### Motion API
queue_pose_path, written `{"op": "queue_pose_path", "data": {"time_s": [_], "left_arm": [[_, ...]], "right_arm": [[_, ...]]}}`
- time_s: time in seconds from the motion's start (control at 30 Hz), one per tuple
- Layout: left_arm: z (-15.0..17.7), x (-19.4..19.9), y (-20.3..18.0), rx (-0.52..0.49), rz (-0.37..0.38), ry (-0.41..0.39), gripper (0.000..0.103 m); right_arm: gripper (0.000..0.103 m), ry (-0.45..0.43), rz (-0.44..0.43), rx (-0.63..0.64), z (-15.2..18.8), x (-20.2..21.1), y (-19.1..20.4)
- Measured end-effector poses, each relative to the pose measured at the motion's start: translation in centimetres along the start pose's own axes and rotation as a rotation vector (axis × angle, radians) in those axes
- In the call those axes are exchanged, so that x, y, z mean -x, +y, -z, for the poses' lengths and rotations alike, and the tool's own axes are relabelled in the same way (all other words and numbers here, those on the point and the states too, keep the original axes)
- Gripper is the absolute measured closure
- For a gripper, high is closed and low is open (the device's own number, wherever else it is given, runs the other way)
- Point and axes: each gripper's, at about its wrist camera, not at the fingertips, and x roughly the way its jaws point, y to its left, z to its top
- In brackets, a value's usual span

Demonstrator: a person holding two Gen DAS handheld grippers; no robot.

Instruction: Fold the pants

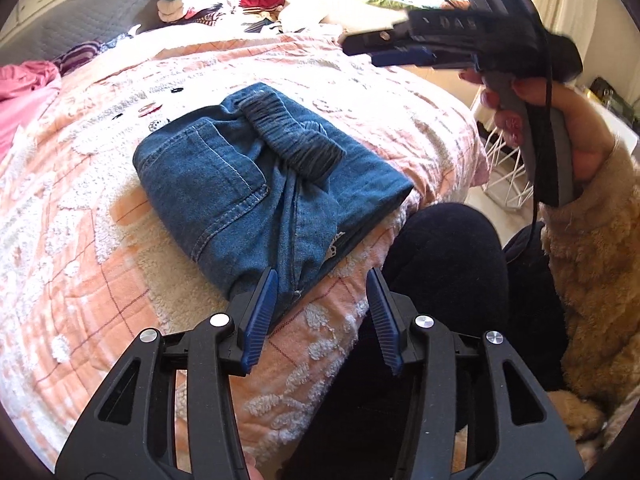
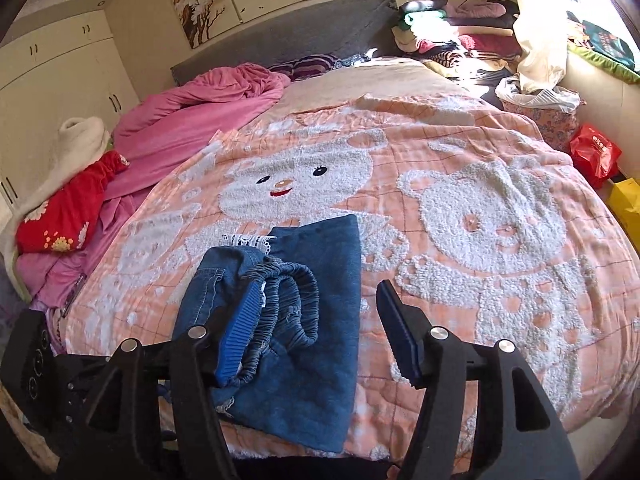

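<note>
Blue denim pants (image 1: 256,184) were laid folded at centre frame on the peach bear-patterned bedspread (image 1: 80,240); both the left gripper (image 1: 322,312) and right gripper (image 2: 316,328) were held spread, empty, seemingly released.

Folded denim pants (image 2: 296,320) lie near front edge of bedspread (image 2: 500,168) (peach, white bears), elastic waistband on top. Right gripper (image 2: 316,296) above them, jaws apart, empty.

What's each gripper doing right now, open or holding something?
Left gripper: open, holding nothing, near the jeans.
Right gripper: open, holding nothing, above the jeans.
</note>
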Motion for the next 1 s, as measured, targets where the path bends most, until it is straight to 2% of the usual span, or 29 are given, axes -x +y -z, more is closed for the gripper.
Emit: {"op": "queue_pose_path", "data": {"time_s": [0.23,0.43,0.63,0.83,1.0], "left_arm": [[-1.4,1.9,0.9,0.061,-0.001,-0.062,0.055],[-2.9,3.2,1.9,0.086,-0.039,-0.111,0.047],[-4.4,4.3,3.3,0.107,-0.076,-0.152,0.040],[-5.7,4.1,4.8,0.142,-0.123,-0.174,0.033],[-6.3,2.9,6.0,0.174,-0.150,-0.159,0.030]], "right_arm": [[0.041,-0.033,0.043,-0.012,0.1,2.3,-1.0],[0.040,-0.078,0.079,-0.018,-0.1,4.2,-1.8],[0.035,-0.108,0.135,-0.015,-0.3,5.4,-2.9],[0.029,-0.136,0.191,-0.005,-0.8,6.4,-4.1],[0.023,-0.153,0.211,-0.001,-1.3,6.5,-5.1]]}}
